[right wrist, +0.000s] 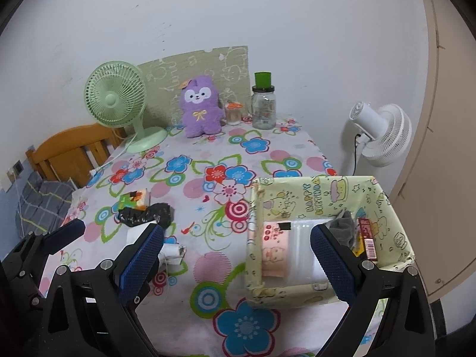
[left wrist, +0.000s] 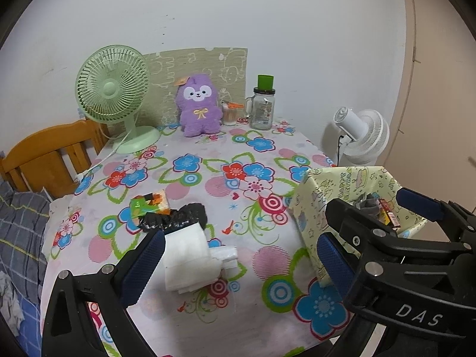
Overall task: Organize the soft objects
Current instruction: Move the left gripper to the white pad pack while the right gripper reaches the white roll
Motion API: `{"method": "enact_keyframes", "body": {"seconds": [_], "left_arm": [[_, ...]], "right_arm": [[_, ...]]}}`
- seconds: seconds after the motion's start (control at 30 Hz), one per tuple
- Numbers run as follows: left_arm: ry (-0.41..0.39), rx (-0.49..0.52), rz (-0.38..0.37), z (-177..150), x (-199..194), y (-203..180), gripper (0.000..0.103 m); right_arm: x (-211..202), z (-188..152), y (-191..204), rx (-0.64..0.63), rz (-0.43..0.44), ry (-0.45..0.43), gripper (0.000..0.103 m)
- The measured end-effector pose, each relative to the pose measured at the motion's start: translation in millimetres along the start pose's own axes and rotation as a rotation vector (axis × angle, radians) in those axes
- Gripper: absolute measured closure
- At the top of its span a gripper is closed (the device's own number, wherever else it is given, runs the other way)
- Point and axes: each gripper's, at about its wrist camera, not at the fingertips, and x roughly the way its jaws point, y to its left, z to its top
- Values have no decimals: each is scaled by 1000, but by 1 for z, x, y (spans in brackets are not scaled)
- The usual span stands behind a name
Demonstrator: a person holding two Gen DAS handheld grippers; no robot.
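Note:
A folded white cloth (left wrist: 187, 255) lies on the flowered tablecloth (left wrist: 238, 160), against the left finger of my left gripper (left wrist: 238, 263), which is open and holds nothing. Behind the cloth sit a crumpled black item (left wrist: 175, 217) and a colourful tissue pack (left wrist: 151, 202). My right gripper (right wrist: 238, 263) is open too, with its right finger over the pale yellow box (right wrist: 315, 190). The box holds a grey sock (right wrist: 345, 226), a red packet (right wrist: 367, 238) and white and pink packs (right wrist: 297, 247). A purple plush toy (right wrist: 202, 104) stands at the back.
A green desk fan (left wrist: 113, 89) stands back left with its cord trailing off the table. A glass jar mug (left wrist: 263, 107) and a small jar (left wrist: 230, 114) are beside the plush. A white floor fan (right wrist: 380, 131) is right of the table, a wooden bed frame (left wrist: 50, 154) to the left.

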Motion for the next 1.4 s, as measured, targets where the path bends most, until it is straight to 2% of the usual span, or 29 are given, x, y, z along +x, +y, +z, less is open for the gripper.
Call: {"method": "enact_keyframes", "body": {"seconds": [0.3,0.63,1.3,1.4], "left_arm": [[9,-22,-6,-10,4,20,0],[38,-22,33,-24,18,36,0],[71,-74,7,-40,42,71,0],[86,-77,39,-42,47,74,0]], "right_arm": [[9,-8,18,-22,25,7,3],[32,-20,37,-50,26,48,3],[65,-28,63,-103,52,75,3],[71,-30,67,-114,69,89,3]]}}
